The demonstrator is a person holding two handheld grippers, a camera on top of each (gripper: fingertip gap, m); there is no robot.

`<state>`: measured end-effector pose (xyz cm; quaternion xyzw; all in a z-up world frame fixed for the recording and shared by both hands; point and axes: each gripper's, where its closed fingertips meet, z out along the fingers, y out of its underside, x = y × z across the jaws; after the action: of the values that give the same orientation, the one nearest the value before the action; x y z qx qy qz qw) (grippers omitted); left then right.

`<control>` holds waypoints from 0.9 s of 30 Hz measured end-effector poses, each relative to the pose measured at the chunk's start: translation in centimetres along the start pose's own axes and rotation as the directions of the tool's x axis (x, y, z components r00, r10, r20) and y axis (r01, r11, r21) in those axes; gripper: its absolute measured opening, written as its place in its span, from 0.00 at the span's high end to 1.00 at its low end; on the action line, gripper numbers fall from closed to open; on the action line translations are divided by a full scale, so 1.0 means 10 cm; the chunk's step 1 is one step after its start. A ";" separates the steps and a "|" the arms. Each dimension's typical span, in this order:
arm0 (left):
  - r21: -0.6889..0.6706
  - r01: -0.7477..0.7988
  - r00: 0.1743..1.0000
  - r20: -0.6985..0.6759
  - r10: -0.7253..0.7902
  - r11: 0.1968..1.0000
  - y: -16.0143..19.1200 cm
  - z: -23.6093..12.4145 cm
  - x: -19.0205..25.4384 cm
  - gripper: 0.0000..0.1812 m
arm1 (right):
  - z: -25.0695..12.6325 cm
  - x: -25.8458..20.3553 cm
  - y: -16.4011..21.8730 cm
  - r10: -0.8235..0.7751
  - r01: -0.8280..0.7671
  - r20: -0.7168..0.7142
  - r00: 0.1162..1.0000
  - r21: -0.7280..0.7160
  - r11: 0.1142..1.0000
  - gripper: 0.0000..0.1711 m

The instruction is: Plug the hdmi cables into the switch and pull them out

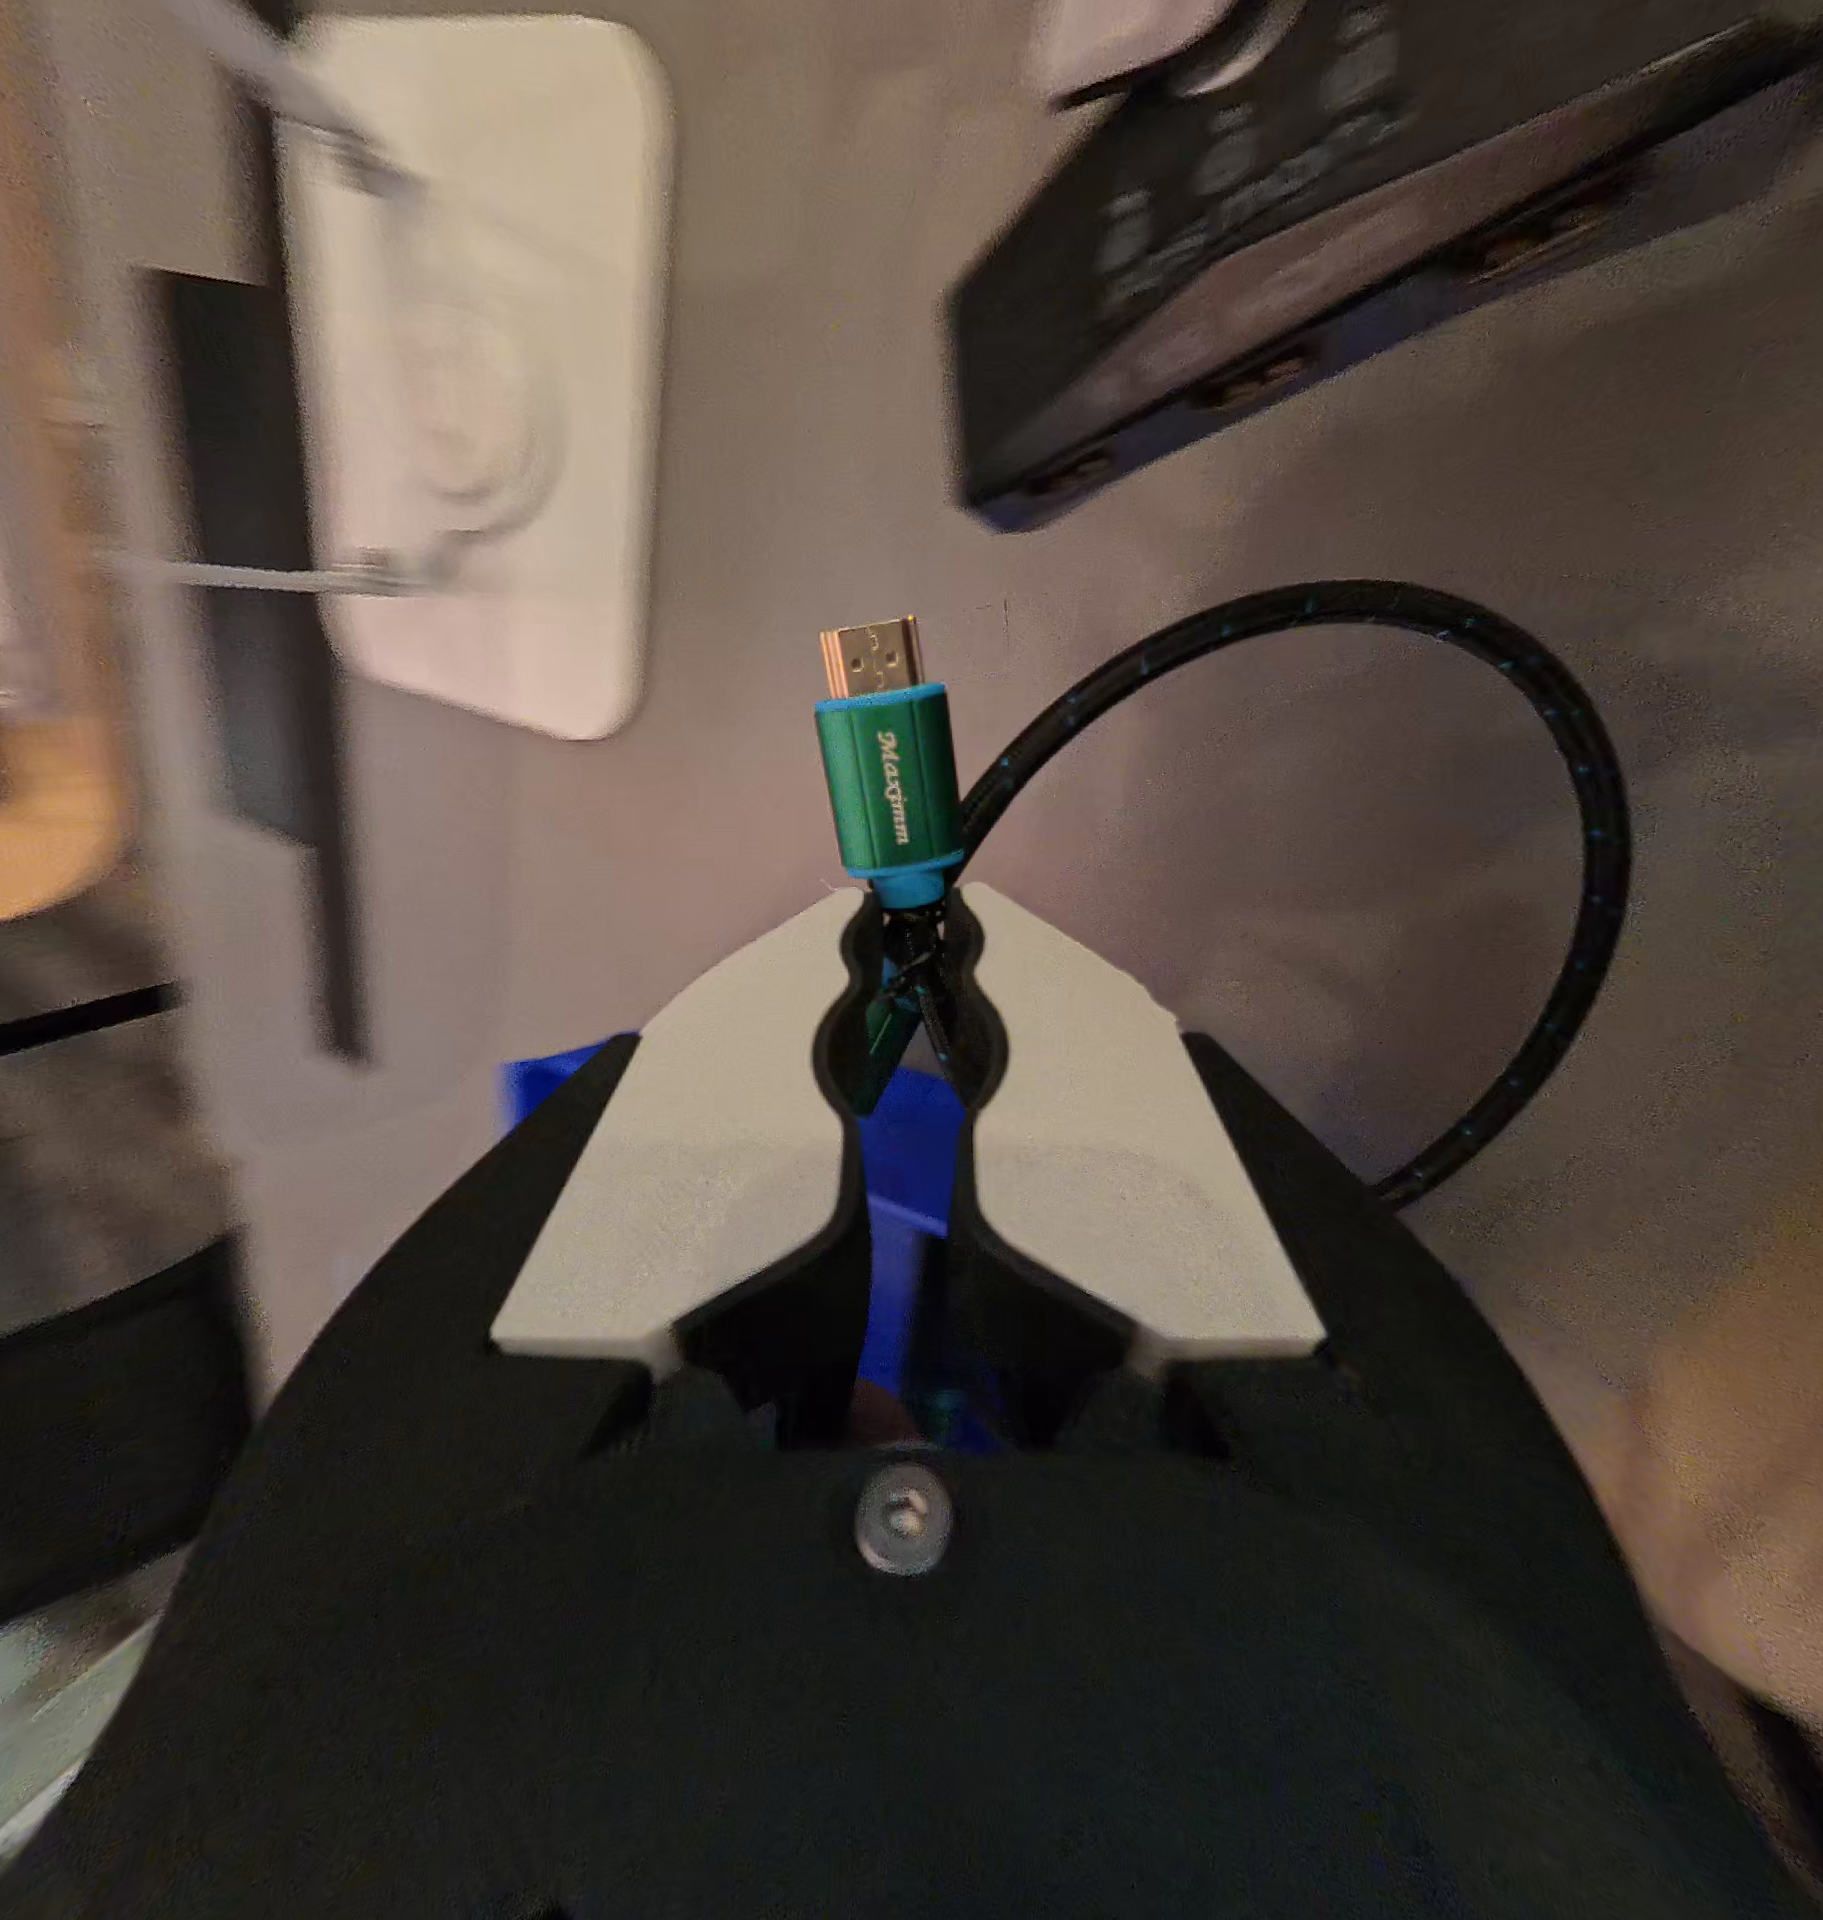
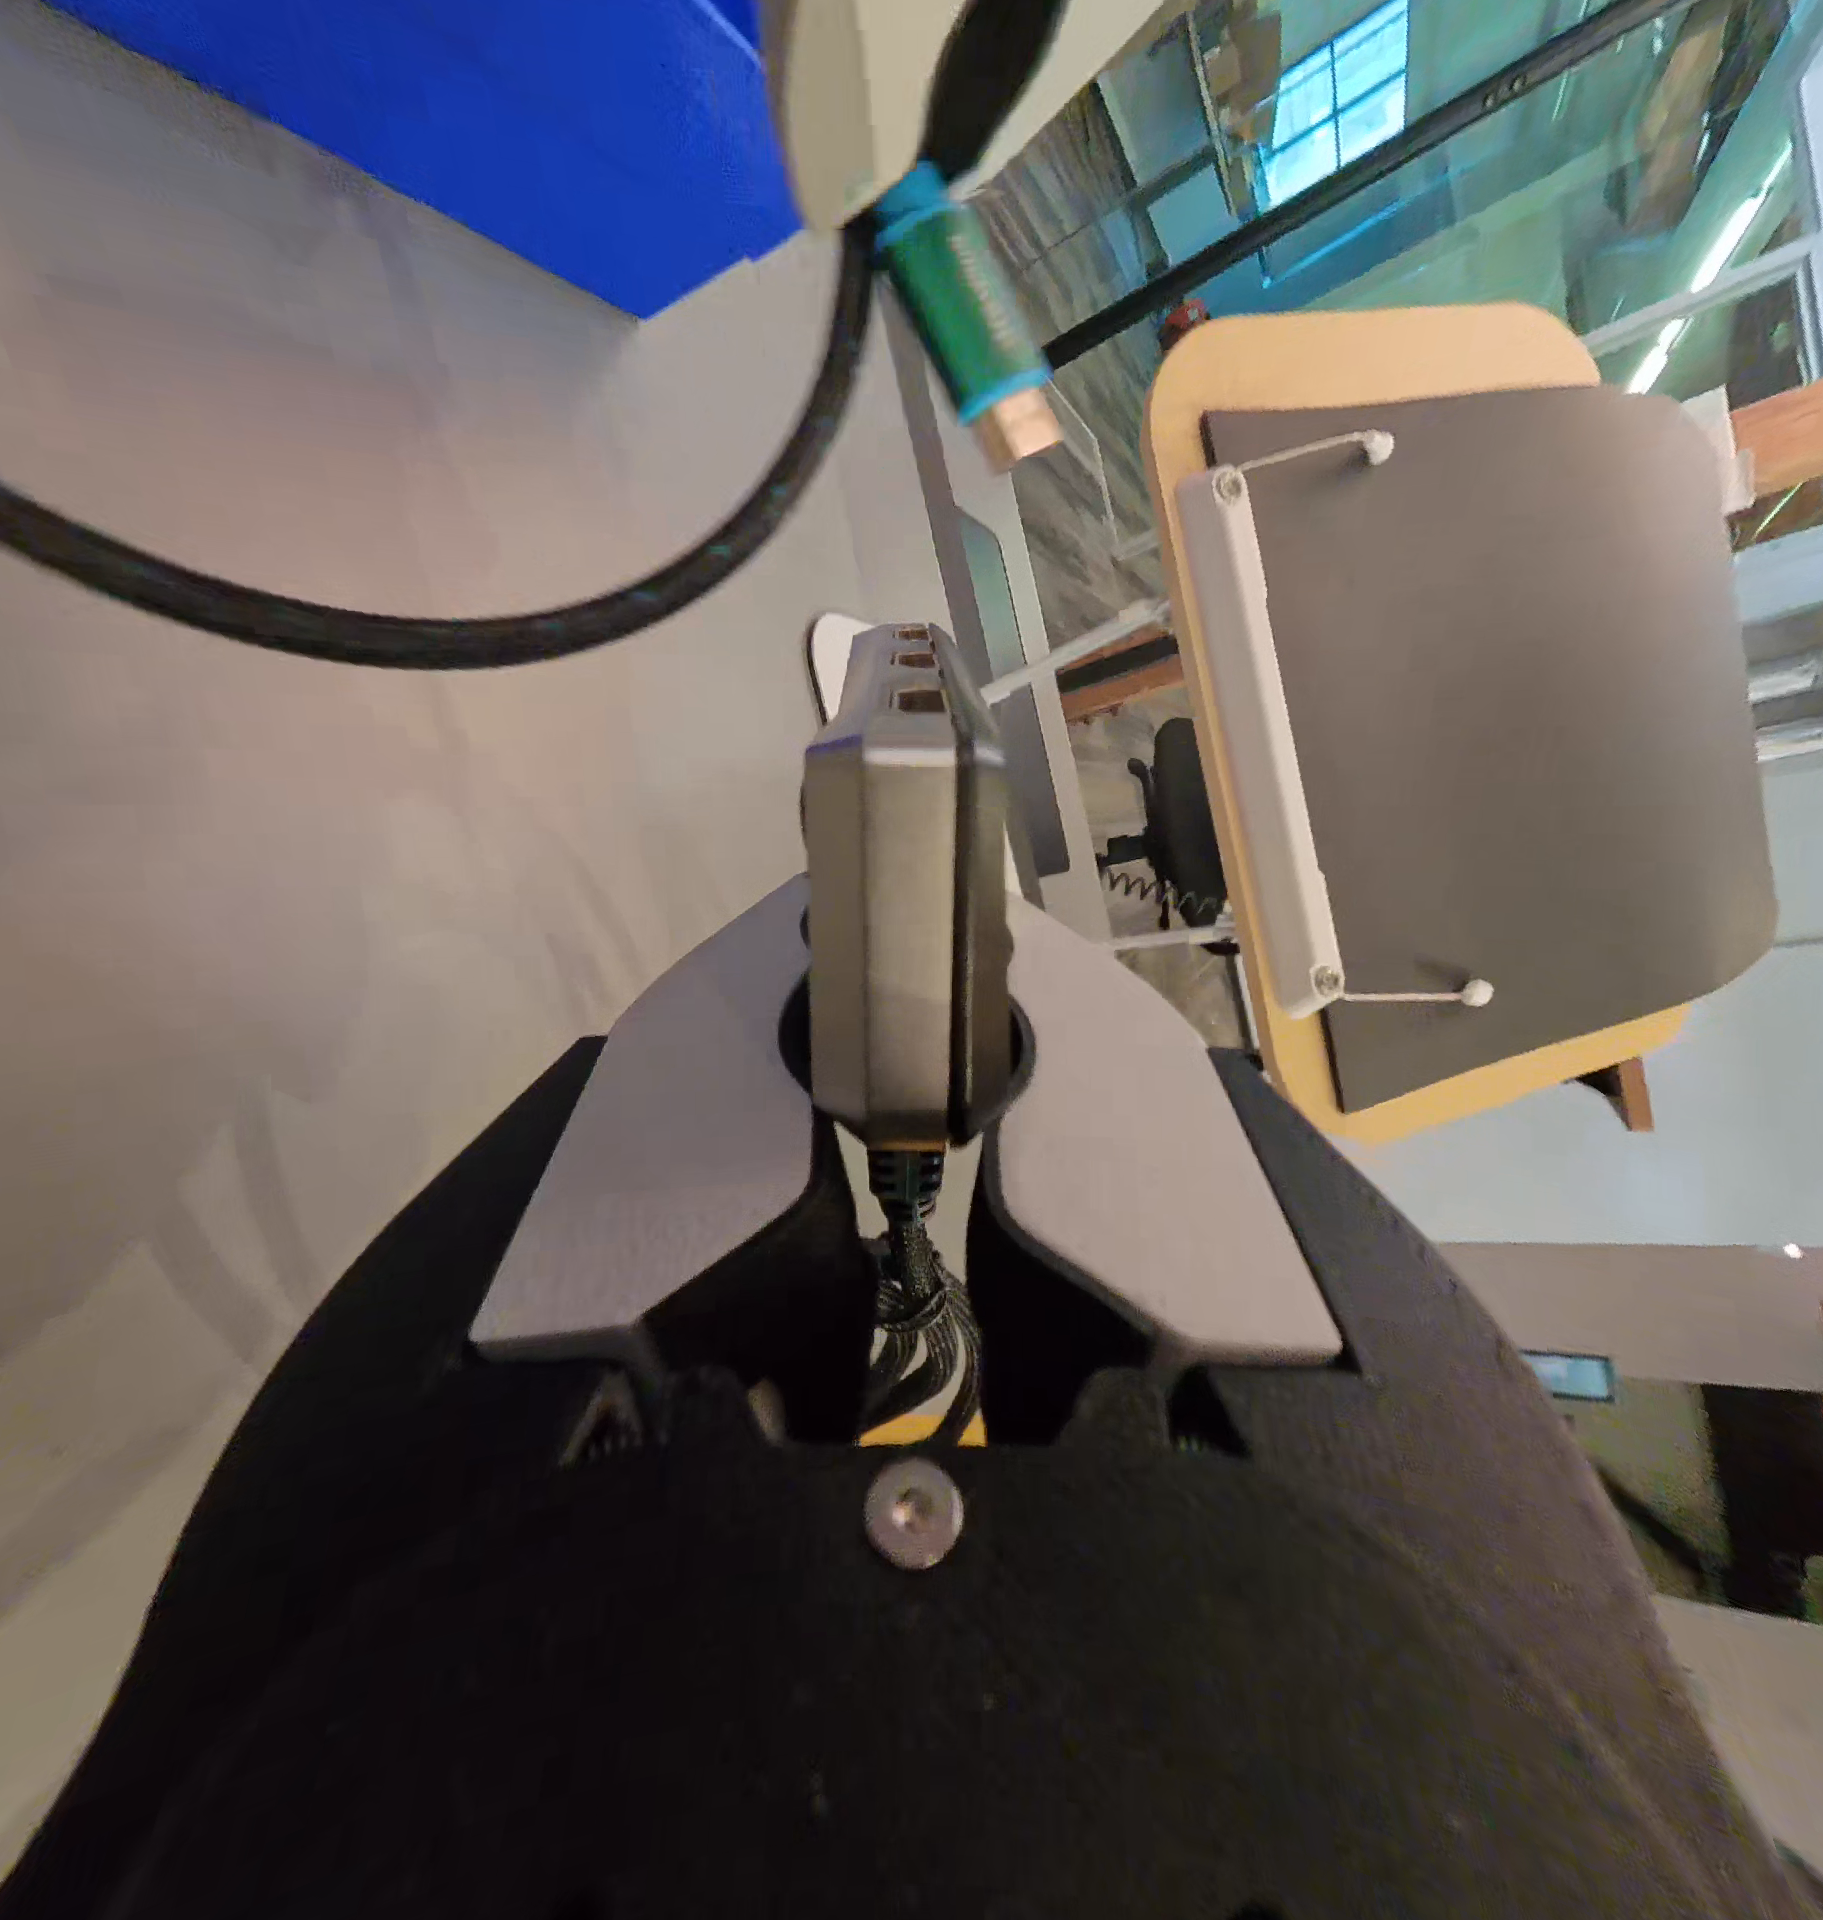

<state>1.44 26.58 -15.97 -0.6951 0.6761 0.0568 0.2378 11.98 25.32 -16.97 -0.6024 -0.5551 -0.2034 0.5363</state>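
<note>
So on my left wrist view, the left gripper (image 1: 909,904) has its jaws pinched nearly all the way together on the braided HDMI cable (image 1: 1572,790), right below the green plug (image 1: 886,790). The plug sticks up past the tips toward 12 o'clock, gold connector (image 1: 871,657) bare and not in anything. The cable loops out to about 2 o'clock, curves round and drops back behind the right-hand finger near 4 o'clock. The switch (image 1: 1354,270) is floating up at 1 o'clock, pretty blurry, well apart from the plug, with a row of ports along the edge facing me. There's a blue bin (image 1: 912,1143) peeking through the gap between the fingers. Over on the right wrist view, the right gripper (image 2: 907,935) has its jaws clamped on the switch (image 2: 902,935) edge-on, open only as wide as the body is thick, and the switch's own pigtail cable (image 2: 912,1309) runs back between the fingers toward 6 o'clock. The switch ports (image 2: 912,665) point away toward 12 o'clock, all empty as far as I can see. The green plug (image 2: 964,301) hangs at 12 o'clock above the switch, tilted, near it but not touching. Pale table (image 2: 315,883) behind it all.
</note>
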 end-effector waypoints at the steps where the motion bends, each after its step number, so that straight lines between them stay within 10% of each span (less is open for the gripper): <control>1: 0.005 -0.011 0.990 0.138 0.011 1.000 -0.03 -0.01 -0.17 0.94 | 0.00 0.02 0.02 0.031 -0.031 0.003 1.000 0.000 1.000 0.87; 6: -0.052 -0.076 0.711 0.697 0.091 0.996 -0.12 -0.10 -0.69 0.94 | -0.02 0.12 0.21 0.121 -0.122 -0.016 0.992 -0.041 0.992 0.87; 13: -0.178 -0.219 0.523 0.809 0.269 0.960 -0.33 0.30 0.01 0.89 | -0.11 0.29 0.50 0.263 -0.267 -0.062 0.963 -0.060 0.962 0.87; 21: -0.142 -0.387 0.610 0.701 0.368 0.911 -0.52 0.47 0.95 0.92 | -0.17 0.34 0.48 0.274 -0.276 -0.060 0.960 -0.034 0.961 0.88; 27: -0.136 -0.324 0.827 0.439 0.351 0.936 -0.23 0.77 1.40 0.86 | -0.17 0.30 0.45 0.273 -0.274 -0.028 0.962 -0.028 0.961 0.88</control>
<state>6.65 16.93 -27.80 -0.5380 0.7113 0.2784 0.3566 17.48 26.02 -15.74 -0.6792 -0.4570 -0.1433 0.5561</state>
